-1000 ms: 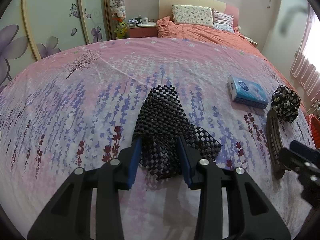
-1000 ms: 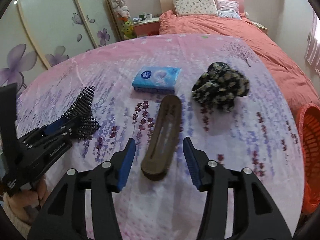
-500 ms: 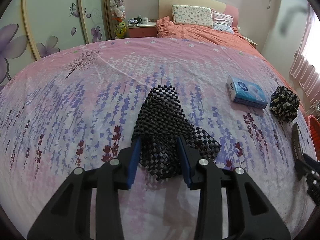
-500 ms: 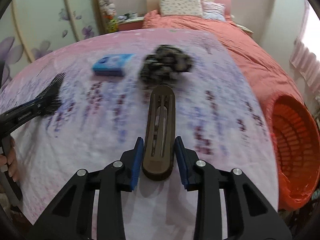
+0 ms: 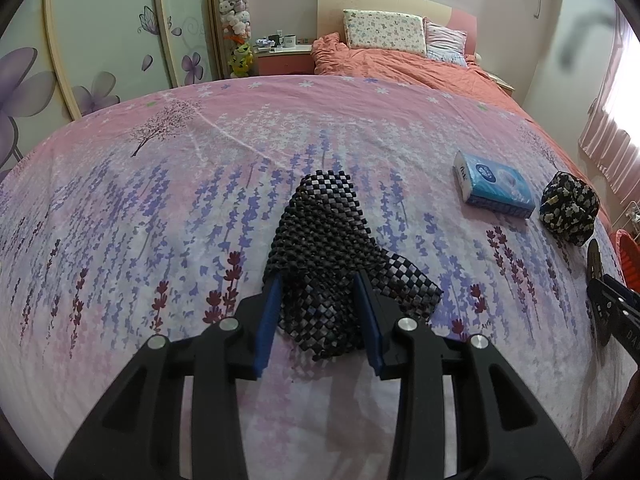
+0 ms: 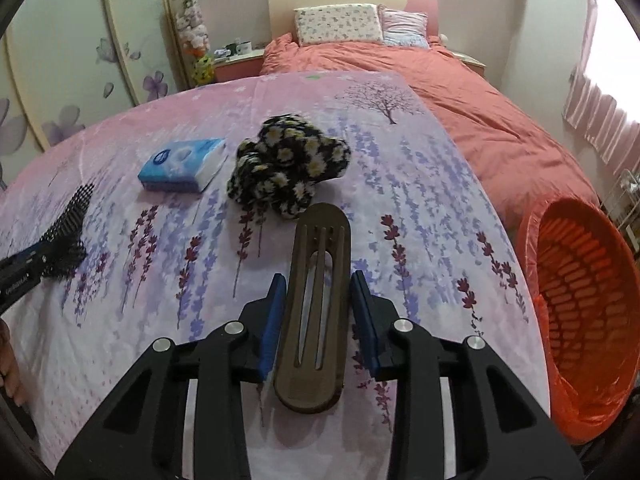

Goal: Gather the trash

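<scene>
While the right claw (image 6: 318,312) has just closed its jaws, the blue pads now clamp a long brown slotted piece (image 6: 318,300) by its sides; it juts forward over the lavender-print bedspread (image 6: 420,208). Directly beyond its tip sits a crumpled black daisy-print cloth (image 6: 288,164), and just left of that a blue tissue pack (image 6: 182,166). Off the bed's right edge stands an orange basket (image 6: 584,280) lined with an orange bag; I cannot tell whether anything lies in it. Further left, the left claw (image 5: 318,312) is clamped on a black checkered mesh mat (image 5: 324,232), which lies crumpled on the bedspread and bunches between the pads. Behind it all, 2 pillows (image 6: 338,24) lean against the headboard.
</scene>
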